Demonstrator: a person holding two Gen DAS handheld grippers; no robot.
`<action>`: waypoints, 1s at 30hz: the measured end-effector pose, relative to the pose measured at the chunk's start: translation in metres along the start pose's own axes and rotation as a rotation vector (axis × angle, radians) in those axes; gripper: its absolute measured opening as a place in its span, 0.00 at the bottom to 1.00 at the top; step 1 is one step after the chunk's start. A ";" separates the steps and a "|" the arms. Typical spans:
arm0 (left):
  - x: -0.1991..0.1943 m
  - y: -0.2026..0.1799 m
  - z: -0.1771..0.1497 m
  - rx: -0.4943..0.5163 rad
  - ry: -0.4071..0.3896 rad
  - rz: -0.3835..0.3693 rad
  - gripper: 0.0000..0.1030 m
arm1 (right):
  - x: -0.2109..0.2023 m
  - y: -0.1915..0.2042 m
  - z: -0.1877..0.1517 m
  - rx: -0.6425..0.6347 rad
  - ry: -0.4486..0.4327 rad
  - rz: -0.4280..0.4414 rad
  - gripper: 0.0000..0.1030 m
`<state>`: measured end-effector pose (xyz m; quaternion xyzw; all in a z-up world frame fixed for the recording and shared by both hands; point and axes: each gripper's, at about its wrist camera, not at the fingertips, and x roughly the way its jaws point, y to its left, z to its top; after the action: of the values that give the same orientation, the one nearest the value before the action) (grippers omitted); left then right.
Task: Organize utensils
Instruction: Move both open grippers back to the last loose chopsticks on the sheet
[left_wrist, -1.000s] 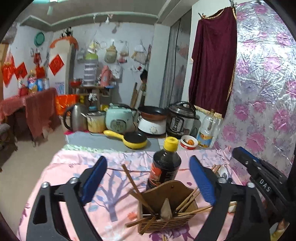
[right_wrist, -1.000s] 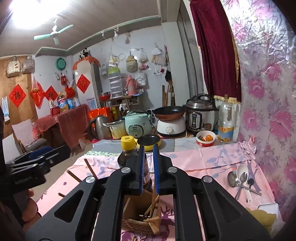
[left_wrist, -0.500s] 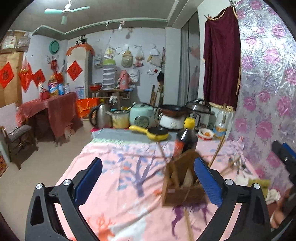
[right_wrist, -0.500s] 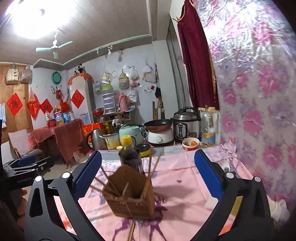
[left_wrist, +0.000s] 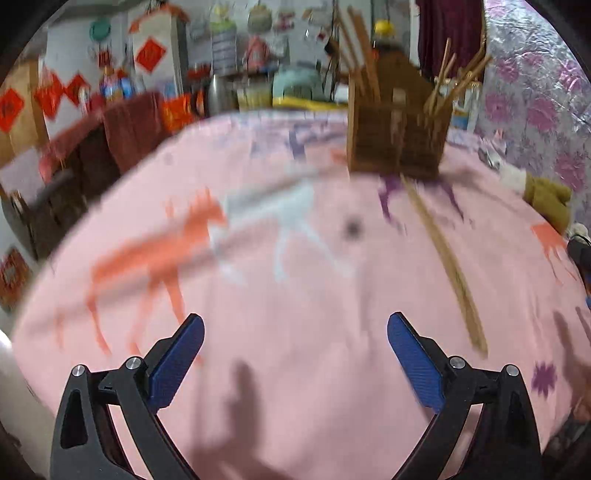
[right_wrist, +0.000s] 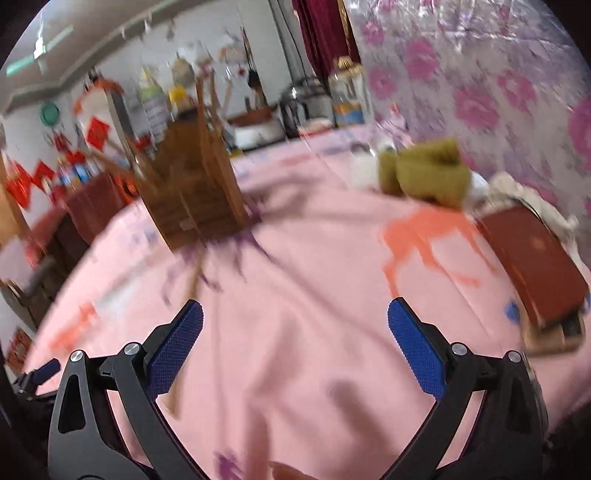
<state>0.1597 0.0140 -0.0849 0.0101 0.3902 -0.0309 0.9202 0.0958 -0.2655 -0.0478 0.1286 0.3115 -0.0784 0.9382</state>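
I am dropping both hands toward the bench (left_wrist: 295, 295) now, where a moment ago I was looking across the room from higher up, so the pink cloth is filling most of both views and everything is smearing with the motion. My right gripper (right_wrist: 294, 354), which was pinched nearly closed a second ago, is now standing spread as wide as it goes, with nothing between its jaws. My left gripper (left_wrist: 295, 365) is standing just as wide and is likewise carrying nothing.

The wooden utensil holder (left_wrist: 397, 140) is sitting upright farther back on the bench, well ahead of both grippers, with chopsticks sticking out of its top. One loose chopstick (left_wrist: 447, 269) is lying flat on the cloth, running from the foot of the holder toward me; in the right wrist view its near end (right_wrist: 184, 321) is passing just beside my left-hand jaw pad. An olive cloth (right_wrist: 428, 173) and a red box (right_wrist: 535, 258) are lying off to the right.

I am reading this as the start of a pick: with empty jaws coming down near that stray chopstick, it looks like the next piece to return to the holder.
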 end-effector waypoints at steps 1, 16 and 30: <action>0.002 0.001 -0.008 -0.007 0.017 -0.017 0.95 | 0.002 -0.002 -0.006 -0.018 0.021 -0.002 0.94; 0.005 -0.083 -0.020 0.258 -0.001 -0.077 0.95 | 0.023 -0.024 -0.026 0.045 0.140 -0.014 0.94; 0.010 -0.079 -0.008 0.268 0.061 -0.110 0.95 | 0.024 -0.029 -0.023 0.051 0.136 -0.040 0.94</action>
<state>0.1551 -0.0654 -0.0972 0.1124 0.4102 -0.1330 0.8952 0.0949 -0.2884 -0.0860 0.1510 0.3750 -0.0961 0.9096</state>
